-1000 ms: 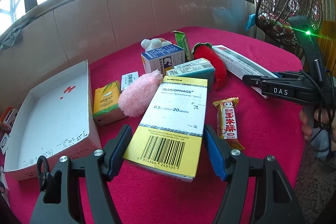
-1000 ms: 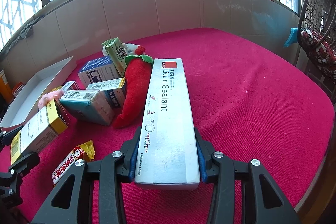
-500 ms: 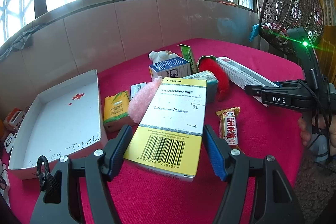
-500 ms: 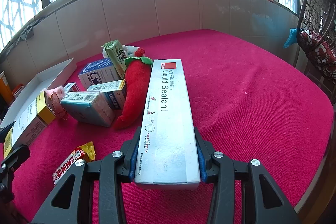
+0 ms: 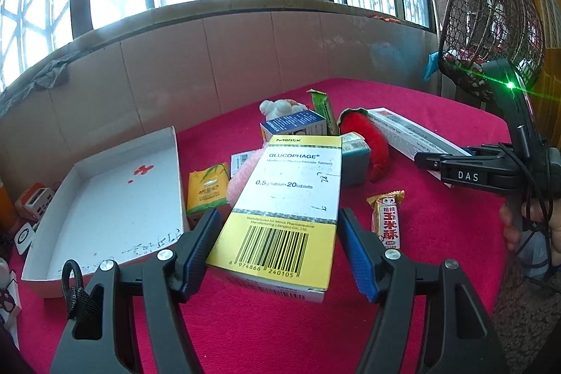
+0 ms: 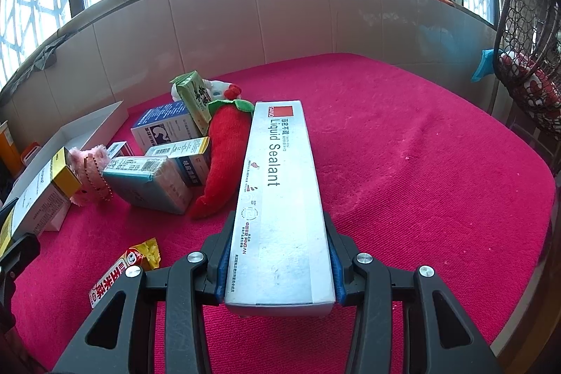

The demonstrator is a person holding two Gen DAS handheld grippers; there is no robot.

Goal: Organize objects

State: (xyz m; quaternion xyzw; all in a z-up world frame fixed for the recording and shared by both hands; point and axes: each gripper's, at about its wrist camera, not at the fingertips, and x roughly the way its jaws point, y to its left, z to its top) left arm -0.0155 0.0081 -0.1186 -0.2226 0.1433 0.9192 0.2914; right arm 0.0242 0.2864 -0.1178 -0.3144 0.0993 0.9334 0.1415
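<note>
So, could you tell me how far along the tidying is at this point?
Nothing looks sorted yet: the white tray holds no items. In hand: the left gripper clamps the Glucophage box, and the right gripper the Liquid Sealant box. Left on the red cloth: snack bar, chili plush, pink plush, and several small boxes.

Both wrist views close, angled down, sharing the red plush pepper (image 5: 371,142) (mid-table)

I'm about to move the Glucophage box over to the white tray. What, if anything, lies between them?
Nothing visible blocks it. The Glucophage box sits clamped in the left gripper, and the white tray lies open just to its left. The yellow packet sits beside the tray's wall, behind the left finger.
</note>
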